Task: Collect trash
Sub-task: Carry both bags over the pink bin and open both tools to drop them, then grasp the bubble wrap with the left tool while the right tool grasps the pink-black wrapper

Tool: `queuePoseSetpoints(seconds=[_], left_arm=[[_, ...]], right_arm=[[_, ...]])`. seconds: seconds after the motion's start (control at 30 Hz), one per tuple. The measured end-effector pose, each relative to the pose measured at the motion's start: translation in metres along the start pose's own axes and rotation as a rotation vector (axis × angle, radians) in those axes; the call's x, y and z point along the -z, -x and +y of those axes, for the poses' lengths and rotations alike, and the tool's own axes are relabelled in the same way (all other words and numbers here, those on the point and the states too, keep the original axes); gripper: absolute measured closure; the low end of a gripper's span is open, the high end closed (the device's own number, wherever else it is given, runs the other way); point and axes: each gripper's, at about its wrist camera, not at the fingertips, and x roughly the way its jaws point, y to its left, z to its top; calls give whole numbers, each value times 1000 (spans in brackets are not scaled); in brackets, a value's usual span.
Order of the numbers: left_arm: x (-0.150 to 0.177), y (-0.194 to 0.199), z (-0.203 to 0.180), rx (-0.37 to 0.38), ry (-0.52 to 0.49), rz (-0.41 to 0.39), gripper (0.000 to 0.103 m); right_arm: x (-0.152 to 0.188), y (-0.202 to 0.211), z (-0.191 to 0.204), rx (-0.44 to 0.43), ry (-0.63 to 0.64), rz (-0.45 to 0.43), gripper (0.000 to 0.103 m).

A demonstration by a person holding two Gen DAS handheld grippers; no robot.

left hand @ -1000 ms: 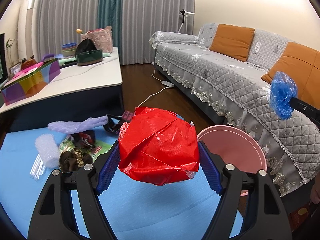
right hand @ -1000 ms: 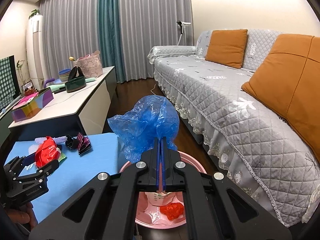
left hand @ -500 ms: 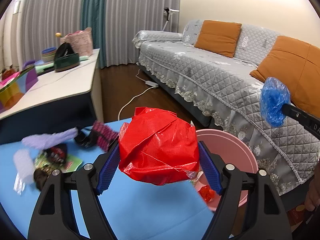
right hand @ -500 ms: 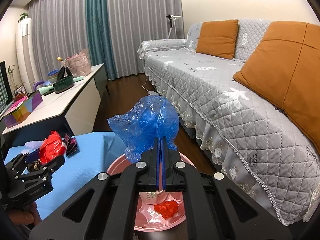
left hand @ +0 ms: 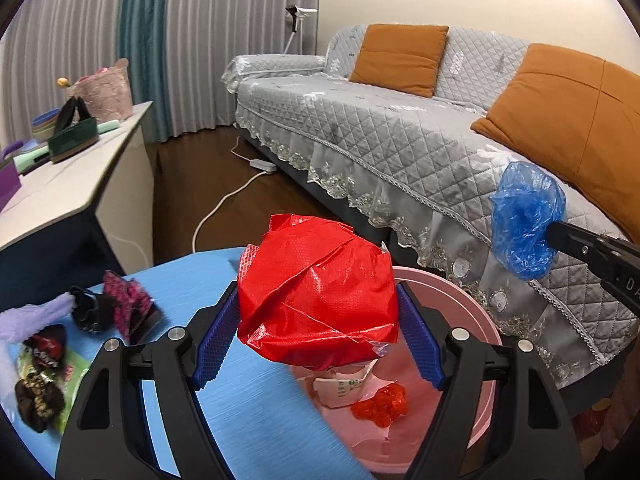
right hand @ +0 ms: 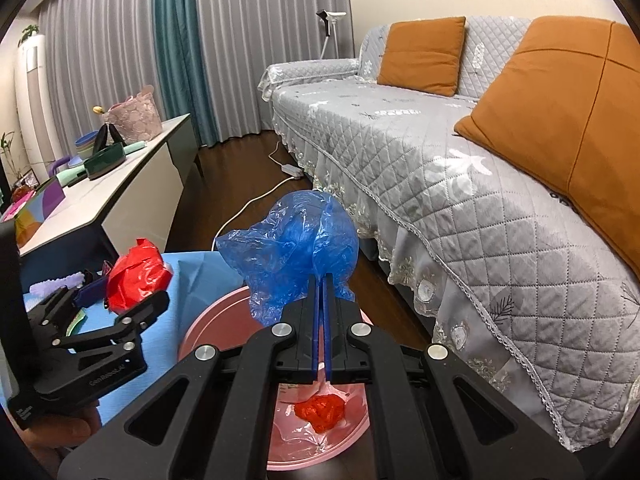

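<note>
My left gripper [left hand: 316,316] is shut on a crumpled red plastic bag [left hand: 316,292] and holds it over the near edge of the pink bin [left hand: 476,304]. My right gripper [right hand: 322,292] is shut on a crumpled blue plastic bag [right hand: 296,248] above the same bin [right hand: 200,328]. The blue bag [left hand: 524,216] also shows at the right of the left wrist view, and the red bag [right hand: 136,272] at the left of the right wrist view. Inside the bin lie a white paper scrap [left hand: 340,388] and a small red wrapper [right hand: 320,408].
A blue table [left hand: 248,412] holds several wrappers [left hand: 120,308] and a purple strip [left hand: 32,314] at its left. A grey quilted sofa [right hand: 460,168] with orange cushions stands to the right. A white sideboard [right hand: 120,196] with boxes stands left. A white cable [left hand: 224,204] lies on the floor.
My left gripper has carried the red bag rightward from over the table to the bin's edge. The right gripper with the blue bag has stayed over the bin.
</note>
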Motion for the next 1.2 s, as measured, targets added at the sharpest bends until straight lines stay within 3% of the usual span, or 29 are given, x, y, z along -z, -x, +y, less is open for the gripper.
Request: queuePoseSetpoints(seconds=[0.3, 0.37, 0.43, 0.47, 0.83, 1.2], left_arm=[[0, -21, -4, 34, 8, 37, 28], [2, -26, -4, 34, 0, 64, 23], [3, -24, -2, 32, 5, 64, 23], [3, -22, 1, 34, 13, 65, 23], [9, 29, 27, -36, 45, 30, 23], [28, 133, 96, -166, 101, -48, 25]], right_arm=[[1, -11, -2, -4, 3, 23, 98], [1, -14, 0, -1, 7, 36, 91], [2, -15, -1, 1, 0, 40, 67], [2, -15, -1, 6, -3, 38, 63], [-5, -2, 16, -38, -7, 5, 63], [-11, 36, 77, -171, 15, -82, 63]])
